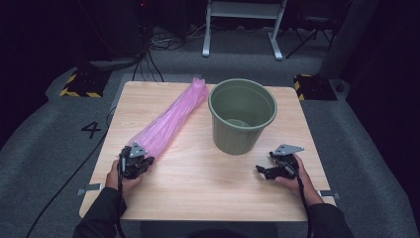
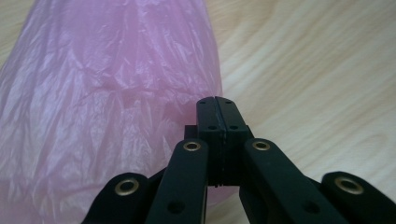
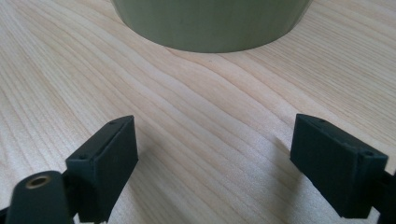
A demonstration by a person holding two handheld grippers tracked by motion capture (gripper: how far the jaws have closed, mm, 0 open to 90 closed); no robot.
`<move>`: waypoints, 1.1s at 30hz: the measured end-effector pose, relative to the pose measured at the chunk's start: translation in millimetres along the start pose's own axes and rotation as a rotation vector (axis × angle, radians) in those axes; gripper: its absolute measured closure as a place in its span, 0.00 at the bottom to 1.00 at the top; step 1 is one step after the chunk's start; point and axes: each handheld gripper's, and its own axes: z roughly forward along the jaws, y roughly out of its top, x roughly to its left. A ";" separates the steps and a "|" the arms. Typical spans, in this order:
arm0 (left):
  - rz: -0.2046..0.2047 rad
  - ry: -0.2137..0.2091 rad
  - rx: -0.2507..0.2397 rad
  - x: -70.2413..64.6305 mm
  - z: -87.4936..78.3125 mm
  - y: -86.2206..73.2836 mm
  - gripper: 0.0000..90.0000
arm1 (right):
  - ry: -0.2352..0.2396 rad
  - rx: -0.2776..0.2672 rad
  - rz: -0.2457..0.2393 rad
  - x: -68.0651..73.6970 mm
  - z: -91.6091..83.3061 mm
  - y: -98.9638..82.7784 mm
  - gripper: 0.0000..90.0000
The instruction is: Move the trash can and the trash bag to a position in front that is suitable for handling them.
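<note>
On a wooden table (image 1: 198,188), the left gripper (image 2: 217,103) pinches shut on the near end of a long pink plastic bag (image 1: 168,121), probably to lift it. The right gripper (image 3: 215,154) rests wide apart, empty, near the green bin (image 1: 242,116).

The wooden table (image 1: 198,178) is seen whole from above and behind the person, facing forward and down. The left gripper view is set low and close — pink plastic bag (image 2: 107,107) in the frame's left, tabletop at right. The right gripper view is held just above the tabletop, facing the green bucket (image 3: 210,23) at the upper edge — both things are shared with the high view.
</note>
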 end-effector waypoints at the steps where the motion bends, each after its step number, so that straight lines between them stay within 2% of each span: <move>1: 0.010 -0.010 0.002 -5.3 1.3 2.2 0.99 | 0.000 0.000 0.000 0.0 0.0 0.0 0.17; 5: 0.054 -0.041 0.013 -25.3 7.4 10.5 0.99 | 0.000 0.000 0.000 0.0 0.0 0.0 0.17; 12: 0.066 -0.079 0.022 -54.3 18.4 18.9 0.97 | 0.000 0.000 0.000 0.0 0.0 0.0 0.17; 17: 0.084 -0.100 0.020 -69.9 21.6 22.5 0.90 | -0.001 0.000 0.000 0.0 0.1 0.0 0.17; 19: 0.091 -0.115 0.004 -73.8 20.3 23.2 0.77 | 0.000 0.000 0.000 0.0 0.0 0.0 0.17; 22: 0.105 -0.114 -0.027 -75.7 15.7 23.2 0.57 | 0.000 0.000 -0.001 -0.1 0.0 0.0 0.17; 23: 0.111 -0.112 -0.035 -75.7 13.3 23.1 0.54 | 0.000 0.000 0.000 0.0 0.0 0.0 0.17; 25: 0.120 -0.125 -0.068 -77.0 6.2 23.0 0.41 | -0.001 0.000 0.000 0.1 0.0 0.0 0.17; 27: 0.137 -0.105 -0.093 -78.7 -2.5 24.3 0.36 | -0.001 0.000 0.000 0.1 0.0 -0.1 0.17; 30: 0.137 -0.084 -0.147 -77.6 -17.3 27.0 0.27 | 0.000 0.000 0.000 0.0 0.0 0.0 0.17; 33: 0.129 -0.057 -0.191 -67.7 -32.1 28.9 0.25 | -0.001 0.000 0.000 0.1 0.0 -0.1 0.17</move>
